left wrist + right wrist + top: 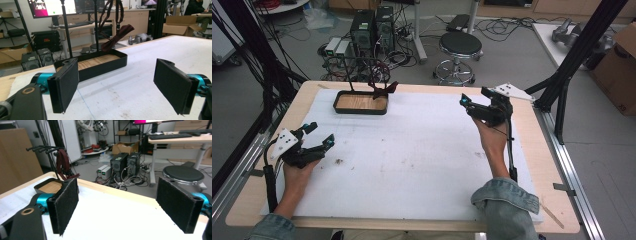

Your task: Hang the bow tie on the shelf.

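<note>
A dark red strap (pixel 382 89) hangs from a black rack (pixel 353 75) whose wood-floored tray (pixel 361 103) sits at the far edge of the white-covered tabletop (pixel 422 155). The strap's loose end drapes over the tray's far right corner, and in the left gripper view the strap (pixel 117 35) loops down from the rack's upper bar toward the tray (pixel 100 65).

We hold both tools well apart from the tray. Our left tool (pixel 319 135) hovers low over the cover, near and to the left of the tray, pointing toward it. Its jaws stand wide apart with nothing between them, as the left gripper view shows with the tray framed in the gap. Our right tool (pixel 466 104) is held above the cover to the right of the tray, about level with it. Its jaws are likewise spread and empty, and in the right gripper view the rack (pixel 47 151) and strap (pixel 62 163) appear off to one side.

We judge the work to be at its very start or between steps: neither tool touches the strap, and the strap rests on the rack. If the strap is what we are after, the reach, the grip and the lift or re-hang all lie ahead. A few dark specks (pixel 339 161) mark the cover nearer us than the tray.
</note>
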`<state>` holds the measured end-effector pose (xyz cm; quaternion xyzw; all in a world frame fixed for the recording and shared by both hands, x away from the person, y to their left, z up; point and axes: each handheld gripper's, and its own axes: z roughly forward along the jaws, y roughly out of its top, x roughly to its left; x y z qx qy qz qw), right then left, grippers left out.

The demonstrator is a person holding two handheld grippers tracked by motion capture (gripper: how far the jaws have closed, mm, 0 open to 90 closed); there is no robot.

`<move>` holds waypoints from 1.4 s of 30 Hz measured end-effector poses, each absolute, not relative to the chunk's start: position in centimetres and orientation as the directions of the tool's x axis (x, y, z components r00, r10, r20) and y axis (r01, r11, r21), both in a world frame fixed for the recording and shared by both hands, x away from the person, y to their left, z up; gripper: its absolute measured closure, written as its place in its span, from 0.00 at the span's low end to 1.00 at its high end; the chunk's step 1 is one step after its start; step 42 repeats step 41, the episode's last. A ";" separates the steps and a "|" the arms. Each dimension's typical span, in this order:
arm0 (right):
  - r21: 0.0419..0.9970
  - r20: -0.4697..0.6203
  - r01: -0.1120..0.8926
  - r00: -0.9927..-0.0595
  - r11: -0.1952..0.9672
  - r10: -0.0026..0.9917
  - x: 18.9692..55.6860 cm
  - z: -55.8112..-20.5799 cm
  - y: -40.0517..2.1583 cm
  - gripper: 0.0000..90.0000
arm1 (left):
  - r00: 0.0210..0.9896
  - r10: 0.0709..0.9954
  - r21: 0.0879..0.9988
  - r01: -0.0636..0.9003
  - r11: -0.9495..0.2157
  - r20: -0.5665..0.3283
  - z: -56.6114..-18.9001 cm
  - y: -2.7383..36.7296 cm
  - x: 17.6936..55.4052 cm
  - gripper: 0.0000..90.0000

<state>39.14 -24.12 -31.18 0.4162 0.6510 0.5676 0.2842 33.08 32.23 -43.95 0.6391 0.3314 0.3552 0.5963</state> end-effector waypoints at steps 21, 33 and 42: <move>0.957 0.074 0.285 -0.441 0.061 0.895 32.7 -37.1 -25.2 0.13 | 0.526 0.848 0.997 0.002 -0.073 0.061 -43.9 32.2 33.0 0.23; 0.958 0.069 0.283 -0.382 0.046 0.921 29.8 -41.5 -25.9 0.13 | 0.528 0.847 0.997 0.001 -0.078 0.065 -44.0 32.1 33.0 0.23; 0.956 0.060 0.289 -0.387 0.059 0.920 29.7 -41.9 -25.8 0.13 | 0.530 0.846 0.997 0.001 -0.077 0.065 -44.0 32.1 33.0 0.23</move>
